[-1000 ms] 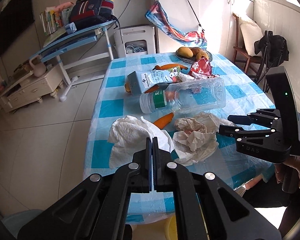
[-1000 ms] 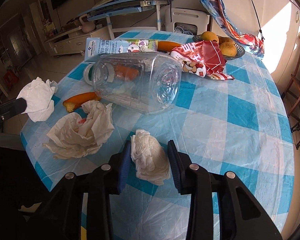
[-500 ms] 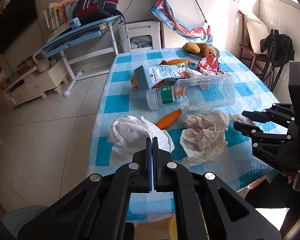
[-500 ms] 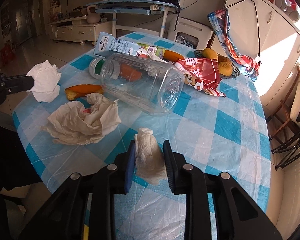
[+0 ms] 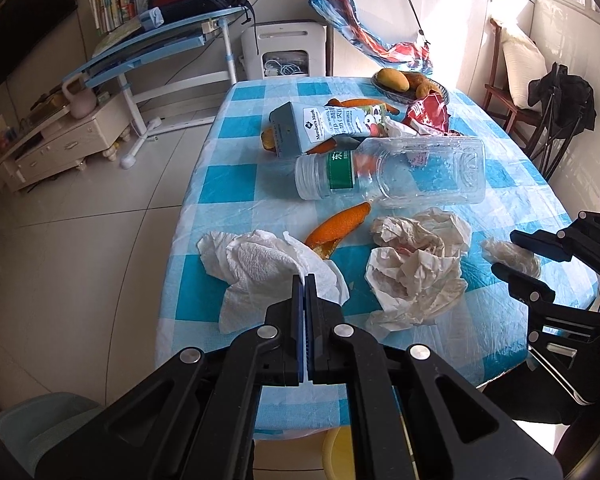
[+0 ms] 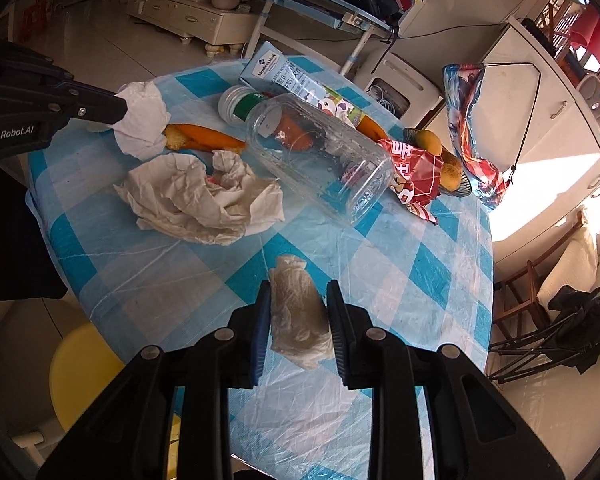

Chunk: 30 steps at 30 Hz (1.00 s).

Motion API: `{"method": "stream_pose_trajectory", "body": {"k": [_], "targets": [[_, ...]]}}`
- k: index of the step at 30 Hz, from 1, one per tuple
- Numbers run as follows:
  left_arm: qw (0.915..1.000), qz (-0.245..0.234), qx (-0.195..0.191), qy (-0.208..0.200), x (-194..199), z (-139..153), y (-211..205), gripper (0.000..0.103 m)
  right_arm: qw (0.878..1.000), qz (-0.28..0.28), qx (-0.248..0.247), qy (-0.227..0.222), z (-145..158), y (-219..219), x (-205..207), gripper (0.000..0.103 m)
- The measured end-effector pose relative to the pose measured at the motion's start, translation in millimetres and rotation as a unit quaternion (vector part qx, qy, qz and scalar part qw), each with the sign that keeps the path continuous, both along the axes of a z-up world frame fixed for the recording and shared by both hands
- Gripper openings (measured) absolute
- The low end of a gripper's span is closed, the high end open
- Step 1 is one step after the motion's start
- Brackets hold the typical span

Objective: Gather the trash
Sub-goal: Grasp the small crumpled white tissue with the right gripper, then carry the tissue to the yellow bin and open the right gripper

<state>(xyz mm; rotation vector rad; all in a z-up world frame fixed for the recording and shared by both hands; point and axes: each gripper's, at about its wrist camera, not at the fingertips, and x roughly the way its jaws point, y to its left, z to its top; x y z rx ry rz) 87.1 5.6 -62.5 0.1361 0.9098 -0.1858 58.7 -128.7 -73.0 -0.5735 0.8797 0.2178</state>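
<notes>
Yellow stool [image 6: 85, 364] plain only beside right tool [image 6: 296, 316].

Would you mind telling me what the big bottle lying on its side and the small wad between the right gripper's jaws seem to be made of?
The bottle looks like clear, glossy plastic: you see the peel and tablecloth through it, with moulded ridges and glints. The small wad looks like thin, soft tissue paper, matte and off-white with fine crinkles; slightly translucent, so thin plastic film cannot be ruled out.
</notes>
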Motion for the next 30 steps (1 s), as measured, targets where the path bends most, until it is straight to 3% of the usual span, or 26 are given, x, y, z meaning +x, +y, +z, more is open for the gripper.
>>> {"method": "stream_pose_trajectory", "body": {"k": [7, 11, 14, 23, 30], "targets": [[0.9999, -0.002, -0.01, 0.003, 4, -1, -3, 0.002, 1.0, 0.004, 0.015, -0.003, 8, -4, -3, 0.028], [0.9992, -0.006, -0.04, -0.006, 3, 5, 0, 0.002, 0.998, 0.012, 0.064, 0.018, 12, -7, -5, 0.028], [0.997, -0.01, -0.075, -0.02, 0, 14, 6, 0.002, 0.988, 0.031, 0.142, 0.052, 17, -11, -10, 0.028], [0.9871, -0.006, -0.152, -0.05, -22, 35, 34, 0.001, 0.956, 0.071, 0.254, 0.131, 6, 2, -53, 0.028], [0.9838, -0.013, -0.167, -0.063, -46, 43, 47, 0.001, 0.937, 0.089, 0.273, 0.199, -22, 21, -81, 0.028]]}}
